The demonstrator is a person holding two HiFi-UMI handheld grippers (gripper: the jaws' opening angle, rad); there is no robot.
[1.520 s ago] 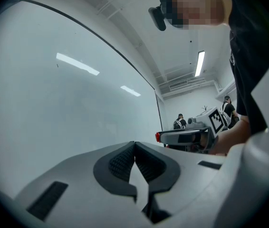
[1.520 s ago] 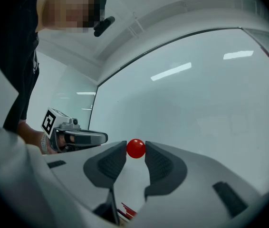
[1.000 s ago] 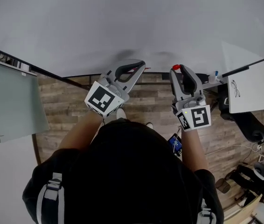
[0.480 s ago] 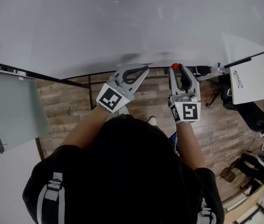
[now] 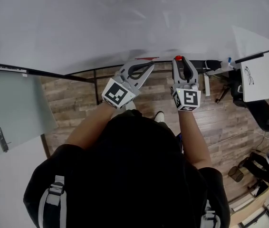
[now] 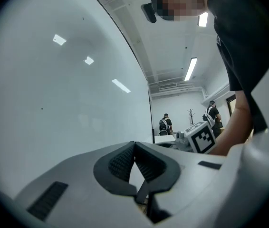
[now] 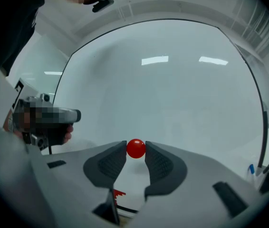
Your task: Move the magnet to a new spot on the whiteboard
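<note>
The small round red magnet [image 7: 136, 148] sits right at the tips of the right gripper [image 5: 179, 62], pinched between its two fingers. The whiteboard [image 7: 172, 80] lies straight ahead, on the far side of the magnet, very near and maybe touching it. The left gripper [image 6: 134, 145] waits just to the left, its fingers closed on nothing.

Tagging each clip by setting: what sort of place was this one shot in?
Probably an office or lab room. A big whiteboard fills the wall, strip lights run along the ceiling, and other people stand further back. The floor is wood plank.
</note>
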